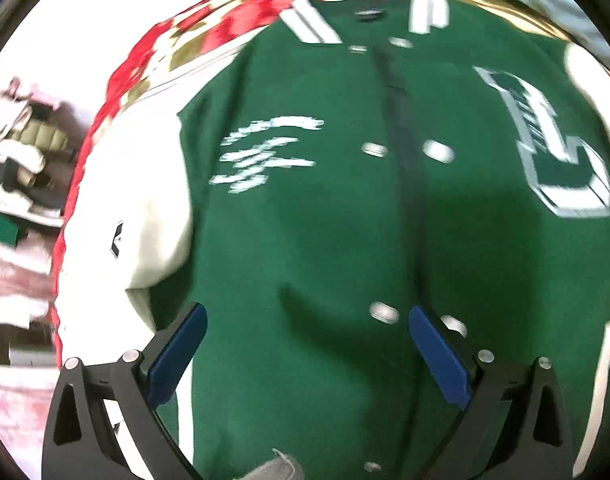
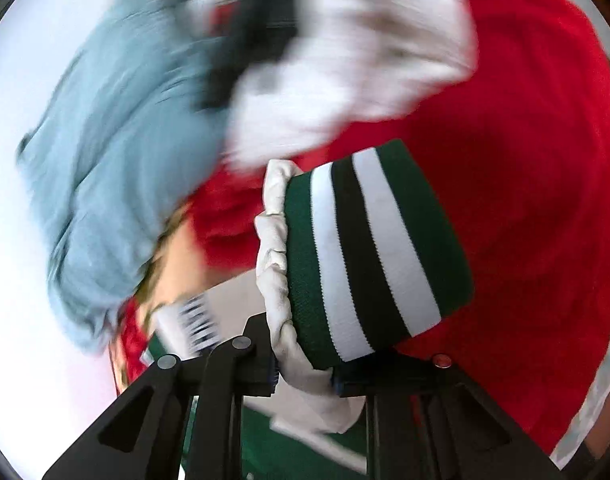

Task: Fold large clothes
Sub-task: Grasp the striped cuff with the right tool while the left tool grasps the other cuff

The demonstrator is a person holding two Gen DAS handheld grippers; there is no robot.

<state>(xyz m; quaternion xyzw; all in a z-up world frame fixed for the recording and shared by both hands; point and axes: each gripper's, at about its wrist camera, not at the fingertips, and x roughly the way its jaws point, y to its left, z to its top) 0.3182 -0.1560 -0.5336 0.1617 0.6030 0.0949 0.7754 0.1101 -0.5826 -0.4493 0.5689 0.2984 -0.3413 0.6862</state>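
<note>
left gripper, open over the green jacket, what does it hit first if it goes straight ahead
Most likely the green varsity jacket itself: the open left gripper points at its front panel, beside the dark snap-button placket. Nothing else shows between them, though blur leaves depth unclear.

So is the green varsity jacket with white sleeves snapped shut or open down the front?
Shut, apparently: the green varsity jacket lies spread front-up, its panels meeting along the dark centre placket with no lining showing. Blur hides whether each white snap is fastened.
</note>
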